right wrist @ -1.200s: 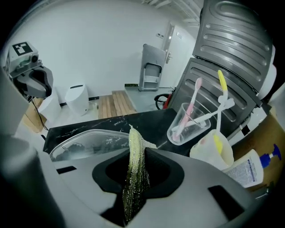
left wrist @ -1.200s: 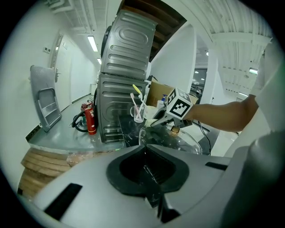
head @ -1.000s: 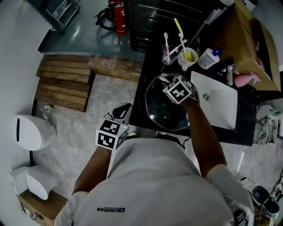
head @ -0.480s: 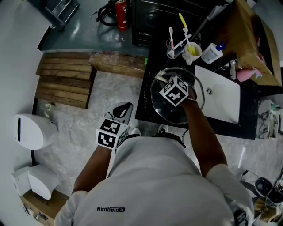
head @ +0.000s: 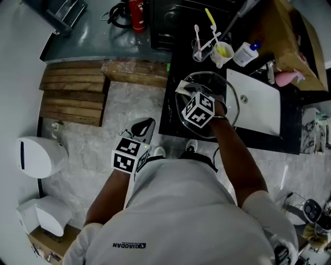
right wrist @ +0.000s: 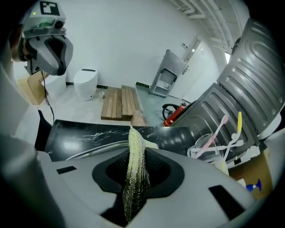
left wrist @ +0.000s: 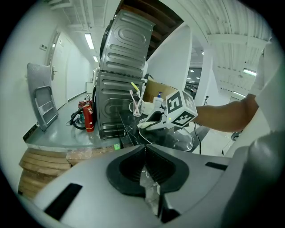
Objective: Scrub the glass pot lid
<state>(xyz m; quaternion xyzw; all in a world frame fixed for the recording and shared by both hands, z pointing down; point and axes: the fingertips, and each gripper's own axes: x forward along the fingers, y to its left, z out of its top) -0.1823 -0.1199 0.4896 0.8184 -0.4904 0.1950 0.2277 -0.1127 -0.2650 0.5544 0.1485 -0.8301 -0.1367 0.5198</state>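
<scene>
The glass pot lid (head: 222,101) lies flat on the black counter (head: 173,111). My right gripper (head: 187,89), under its marker cube, reaches over the lid's left part and is shut on a yellow-green scrub cloth (head: 182,86). In the right gripper view the cloth (right wrist: 136,173) hangs between the jaws of that gripper (right wrist: 136,147), above the lid's rim (right wrist: 95,149). My left gripper (head: 145,126) hangs over the floor, left of the counter and away from the lid. In its own view the left gripper (left wrist: 145,149) is shut, with a pale crinkled bit in the seam.
Behind the lid stand a glass of toothbrushes (head: 199,52), a yellow cup (head: 221,52) and a white bottle (head: 245,54). A white sink (head: 256,103) adjoins the lid's right side. On the floor are wooden pallets (head: 75,96), a red extinguisher (head: 137,10) and a white toilet (head: 39,155).
My right gripper has slid the cloth across the lid from its far right part toward its left side. The left gripper has stayed where it was.
</scene>
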